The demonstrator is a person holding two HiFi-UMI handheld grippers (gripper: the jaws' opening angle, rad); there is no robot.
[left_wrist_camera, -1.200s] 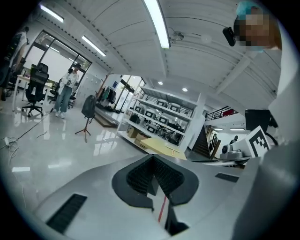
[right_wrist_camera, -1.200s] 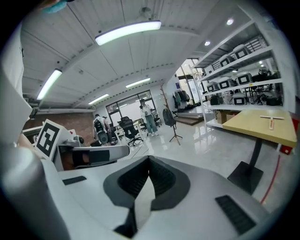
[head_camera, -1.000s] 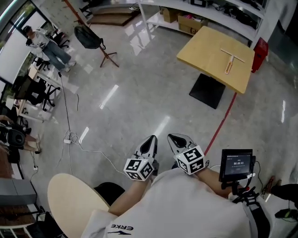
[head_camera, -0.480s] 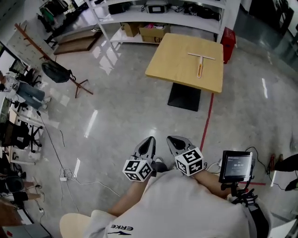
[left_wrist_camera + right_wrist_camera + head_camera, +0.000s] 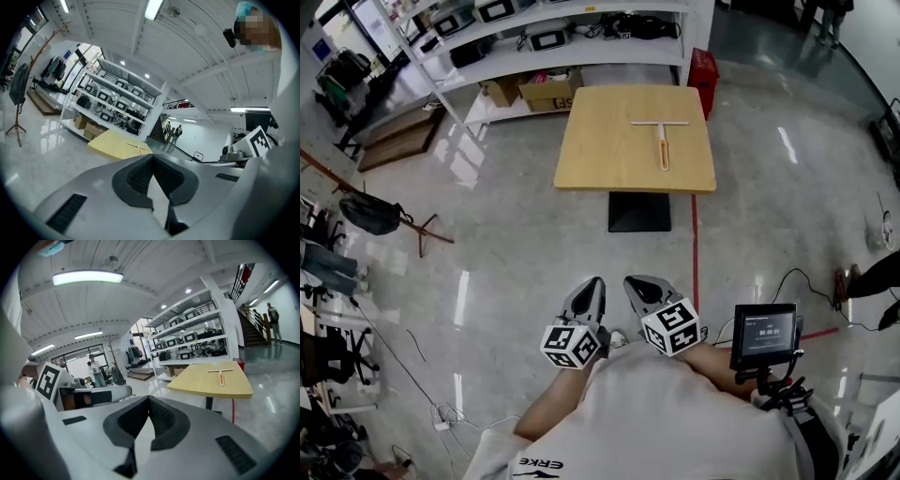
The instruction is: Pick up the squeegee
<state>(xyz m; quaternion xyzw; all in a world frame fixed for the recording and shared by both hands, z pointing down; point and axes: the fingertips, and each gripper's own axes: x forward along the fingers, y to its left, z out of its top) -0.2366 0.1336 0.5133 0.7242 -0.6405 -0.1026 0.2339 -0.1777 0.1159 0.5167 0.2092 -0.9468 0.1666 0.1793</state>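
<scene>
Left claw (image 5: 590, 291) and right claw (image 5: 639, 289) are both clenched, pads together with nothing between. Both are held close to the torso, likely just parked because the target is out of reach. The squeegee (image 5: 661, 141) lies flat on the counter (image 5: 595, 155) well ahead, handle toward the person. 1 approach is needed before any grasp.
</scene>
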